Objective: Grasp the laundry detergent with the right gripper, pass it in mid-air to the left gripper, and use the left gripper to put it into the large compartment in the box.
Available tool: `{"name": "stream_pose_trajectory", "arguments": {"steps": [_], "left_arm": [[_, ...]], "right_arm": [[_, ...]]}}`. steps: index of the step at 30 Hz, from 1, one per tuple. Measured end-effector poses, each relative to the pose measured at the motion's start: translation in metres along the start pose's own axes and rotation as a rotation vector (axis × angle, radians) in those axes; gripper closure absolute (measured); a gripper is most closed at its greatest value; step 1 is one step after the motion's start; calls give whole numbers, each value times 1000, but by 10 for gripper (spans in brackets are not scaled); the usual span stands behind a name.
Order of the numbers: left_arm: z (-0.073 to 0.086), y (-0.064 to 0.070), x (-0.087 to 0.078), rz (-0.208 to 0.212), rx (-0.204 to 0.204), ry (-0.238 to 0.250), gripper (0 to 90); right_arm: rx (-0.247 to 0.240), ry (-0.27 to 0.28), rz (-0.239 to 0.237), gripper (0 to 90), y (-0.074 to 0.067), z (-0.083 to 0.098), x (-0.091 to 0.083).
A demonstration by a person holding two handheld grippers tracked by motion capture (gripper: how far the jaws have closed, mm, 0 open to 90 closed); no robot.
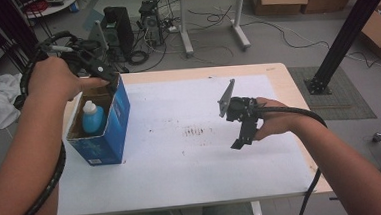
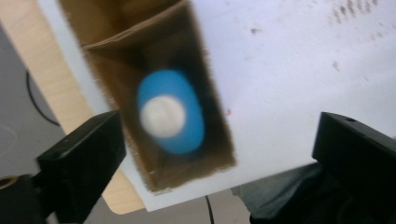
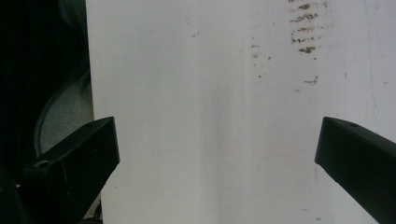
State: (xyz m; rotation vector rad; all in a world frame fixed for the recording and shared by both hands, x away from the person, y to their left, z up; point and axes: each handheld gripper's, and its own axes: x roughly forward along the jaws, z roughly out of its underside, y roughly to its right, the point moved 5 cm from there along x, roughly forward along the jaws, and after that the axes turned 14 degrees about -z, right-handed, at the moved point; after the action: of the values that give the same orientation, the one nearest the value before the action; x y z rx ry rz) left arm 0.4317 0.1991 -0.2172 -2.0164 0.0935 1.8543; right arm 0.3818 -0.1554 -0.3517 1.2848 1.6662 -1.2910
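Item: 1 blue bottle point(image 1: 92, 117), white cap, upright inside open blue carton point(image 1: 111, 135) at worktop point(image 1: 192, 167) left edge. Left gripper point(image 1: 107, 78) above carton, jaws apart; right gripper point(image 1: 243, 134) idle, jaws apart. Probably extraction: descend centred, clear of carton walls, close on cap.

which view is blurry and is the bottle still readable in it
Left gripper view: soft and smeared, yet the bottle reads as a blue oval with a white cap inside the box. High view: sharper, bottle upright in the box. Right gripper view: dark at left, plain white table with faint stains.
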Motion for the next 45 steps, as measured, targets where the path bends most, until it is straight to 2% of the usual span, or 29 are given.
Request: {"name": "stream_pose_trajectory", "arguments": {"steps": [4, 9, 11, 15, 16, 18, 19, 22, 28, 29, 34, 39, 45], "left_arm": [[-6, 14, -3, 32, 122, 38, 2], [-13, 27, -4, 66, 203, 57, 2], [-14, 34, -4, 85, 247, 64, 2], [-14, 50, -4, 106, 400, 79, 1], [-14, 56, -3, 124, 451, 89, 1], [-13, 65, -3, 167, 521, 118, 1], [-10, 75, -3, 207, 597, 135, 1], [-7, 86, -1, 233, 688, 140, 1], [7, 114, 6, 281, 908, 136, 1], [9, 118, 8, 277, 934, 127, 1], [14, 132, 16, 241, 1009, 107, 1], [16, 137, 16, 229, 1043, 122, 1], [16, 142, 16, 229, 1056, 143, 1]], "right_arm": [[4, -7, 1, 0, 1, 1, 0], [10, -15, -2, 0, 3, 2, -1], [15, -18, -1, 0, 3, 2, -2], [17, -24, 1, 0, 3, 3, -4], [20, -27, 0, 0, 3, 3, -5], [25, -31, 1, 0, 3, 3, -5], [25, -31, 1, 0, 3, 3, -5], [28, -37, 1, 0, 4, 3, -6], [27, -44, -3, 0, 5, 1, -6], [26, -44, -1, 0, 6, 1, -6], [27, -49, -2, 0, 7, 1, -6], [26, -52, 2, 0, 7, 0, -8], [23, -52, 2, 0, 6, -1, -9]]}}
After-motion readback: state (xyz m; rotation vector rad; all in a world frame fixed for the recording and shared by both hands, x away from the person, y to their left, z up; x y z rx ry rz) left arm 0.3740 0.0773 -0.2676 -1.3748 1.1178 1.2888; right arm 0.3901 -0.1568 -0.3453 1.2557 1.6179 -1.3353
